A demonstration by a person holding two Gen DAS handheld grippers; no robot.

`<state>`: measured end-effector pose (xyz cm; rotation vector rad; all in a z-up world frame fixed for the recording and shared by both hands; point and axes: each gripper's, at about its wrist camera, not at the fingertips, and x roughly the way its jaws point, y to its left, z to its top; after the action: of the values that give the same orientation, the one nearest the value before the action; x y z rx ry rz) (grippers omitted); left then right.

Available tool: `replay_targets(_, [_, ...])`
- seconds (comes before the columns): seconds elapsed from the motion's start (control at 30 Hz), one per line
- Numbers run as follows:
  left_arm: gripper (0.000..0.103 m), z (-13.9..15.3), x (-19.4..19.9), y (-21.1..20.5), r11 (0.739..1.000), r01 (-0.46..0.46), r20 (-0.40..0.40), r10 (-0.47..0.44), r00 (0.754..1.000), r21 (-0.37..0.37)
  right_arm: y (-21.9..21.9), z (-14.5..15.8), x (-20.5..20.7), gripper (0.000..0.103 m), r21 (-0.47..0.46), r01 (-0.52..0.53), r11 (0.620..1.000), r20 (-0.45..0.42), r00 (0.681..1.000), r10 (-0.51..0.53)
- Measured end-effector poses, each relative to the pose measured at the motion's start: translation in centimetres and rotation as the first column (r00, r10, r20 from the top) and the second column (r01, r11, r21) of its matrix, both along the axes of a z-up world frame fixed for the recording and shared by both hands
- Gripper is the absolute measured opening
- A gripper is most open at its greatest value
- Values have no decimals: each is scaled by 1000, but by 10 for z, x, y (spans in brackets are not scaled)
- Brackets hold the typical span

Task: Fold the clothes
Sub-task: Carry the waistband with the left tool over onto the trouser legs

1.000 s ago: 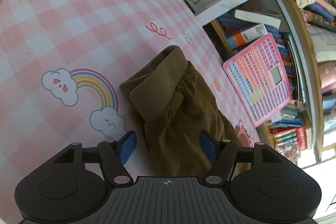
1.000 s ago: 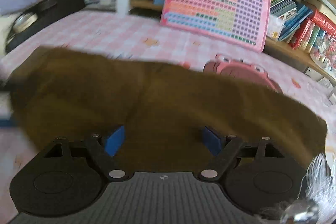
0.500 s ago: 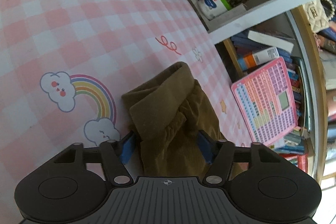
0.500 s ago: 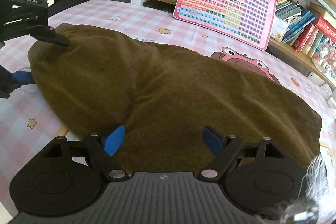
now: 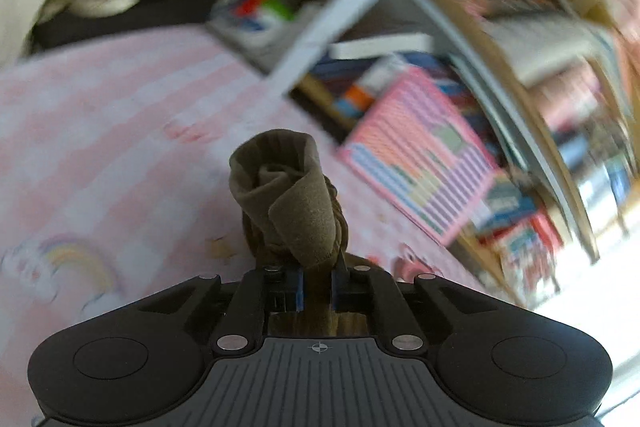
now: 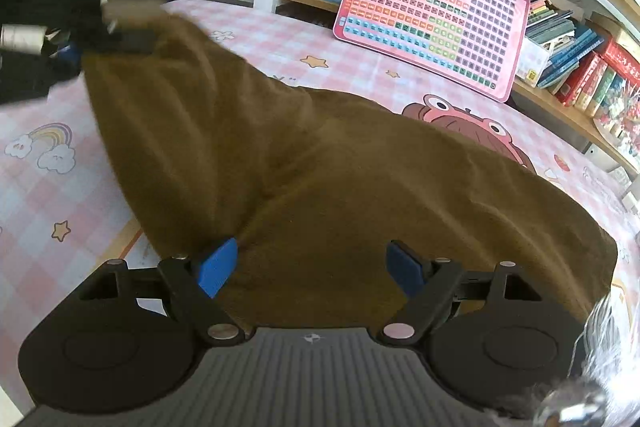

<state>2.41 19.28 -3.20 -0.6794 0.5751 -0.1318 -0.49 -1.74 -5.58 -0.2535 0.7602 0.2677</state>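
Left gripper [image 5: 318,285] clamped on one end of the brown garment [image 6: 320,179], raising it off the pink mat [image 6: 48,195] (likely to fold over); right gripper [image 6: 308,265] hovers above, jaws apart.

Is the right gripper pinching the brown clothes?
No, the right gripper is open, its blue fingertips spread wide apart over the brown clothes lying on the pink checked table cover.
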Motion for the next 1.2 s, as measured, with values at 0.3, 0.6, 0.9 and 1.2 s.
replay_targets(0.3, [10, 39, -7, -67, 911, 160, 93, -210, 973, 380, -52, 12, -1, 81, 120, 87, 989, -44, 996, -82])
replay_targets(0.6, [13, 46, -23, -166, 690, 223, 53, -355, 933, 689, -123, 21, -7, 81, 214, 179, 960, -84, 983, -164])
replay_targets(0.9, [72, 16, -26, -249, 643, 489, -197, -472, 859, 589, -201, 15, 0, 79, 253, 288, 924, -161, 954, -253])
replay_targets(1.2, [86, 39, -39, -182, 910, 203, -54, -197, 979, 361, -231, 11, 31, 80, 383, 288, 878, -265, 945, -194])
